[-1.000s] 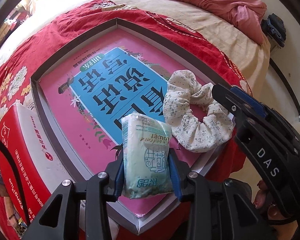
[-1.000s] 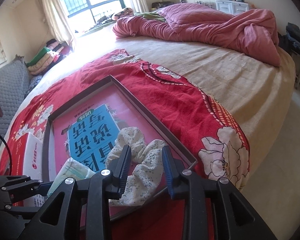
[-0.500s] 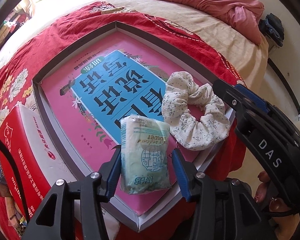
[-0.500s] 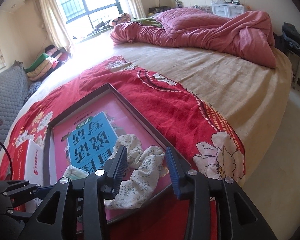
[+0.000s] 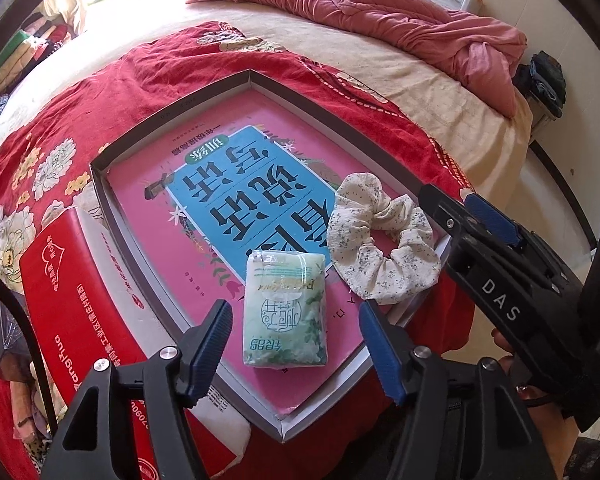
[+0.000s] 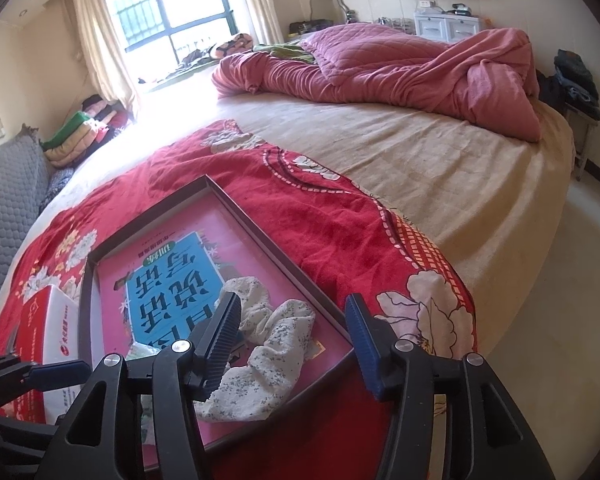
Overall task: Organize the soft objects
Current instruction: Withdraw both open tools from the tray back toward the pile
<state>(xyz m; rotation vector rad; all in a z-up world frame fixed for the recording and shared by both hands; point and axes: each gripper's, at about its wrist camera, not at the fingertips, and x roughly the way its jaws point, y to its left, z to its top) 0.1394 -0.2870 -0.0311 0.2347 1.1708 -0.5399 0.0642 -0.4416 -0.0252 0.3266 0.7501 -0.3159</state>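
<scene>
Left wrist view: the bed (image 5: 432, 92) carries a red floral cover (image 5: 100, 92), and on it, ahead of the left gripper (image 5: 296, 344), lies a shallow grey tray (image 5: 172, 116) lined with a pink and blue printed sheet (image 5: 236, 200). A red and white box (image 5: 72, 304) lies on the cover to the left of this gripper. Compared with a second ago, when both pairs of pads pressed on their loads, the jaws of both grippers are now opening. The tissue pack (image 5: 284, 308) lies flat on the sheet between the left gripper's blue pads (image 5: 214, 334), which stand clear of it on either side; it is released. The floral scrunchie (image 5: 380, 244) rests in the tray's near corner, just right of the pack and beneath the right gripper (image 5: 472, 216).

Right wrist view: the right gripper (image 6: 292, 344) hangs over the scrunchie (image 6: 268, 360), its pads apart; the left pad hides part of the cloth, so contact there cannot be ruled out. Judged from this, both soft things are set down in the tray, side by side, and this placing step looks complete.
</scene>
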